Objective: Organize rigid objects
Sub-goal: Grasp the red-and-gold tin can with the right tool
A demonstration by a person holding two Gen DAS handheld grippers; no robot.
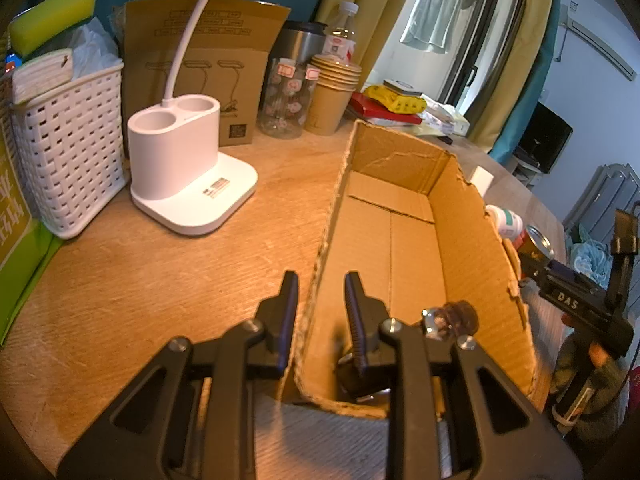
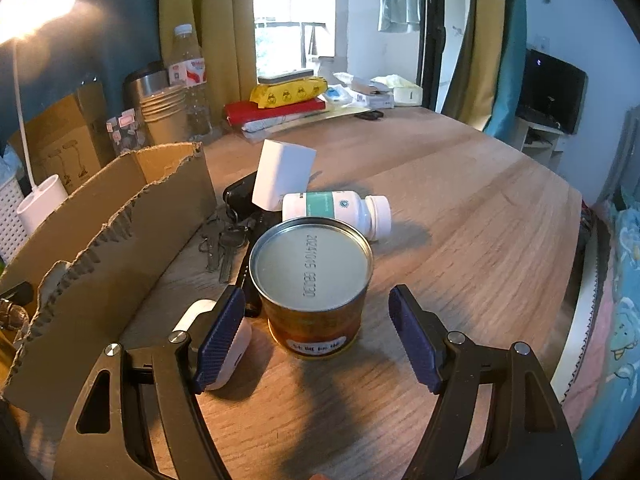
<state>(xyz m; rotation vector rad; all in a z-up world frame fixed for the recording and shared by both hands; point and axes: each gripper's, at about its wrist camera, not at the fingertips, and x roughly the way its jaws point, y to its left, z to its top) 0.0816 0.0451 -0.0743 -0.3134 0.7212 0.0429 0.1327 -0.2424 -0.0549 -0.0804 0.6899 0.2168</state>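
Right wrist view puts my right gripper spread wide around one upright orange-labelled tin can, a pad on either side and neither touching it, so I judge the grasp is only about to begin. Behind the can lie one white plastic pill bottle with a green label on its side, one white rectangular block propped up, one bunch of metal keys, and one small white rounded case just beside my left-hand pad. That makes five loose items on the wooden table.

Left wrist view shows my left gripper straddling the near wall of the open torn-edged cardboard box, jaws narrow, one finger outside and one inside; I cannot tell whether they pinch the wall. Inside the box I see only a small dark, shiny object at the near end, partly hidden. Most of the sorting seems left to do.
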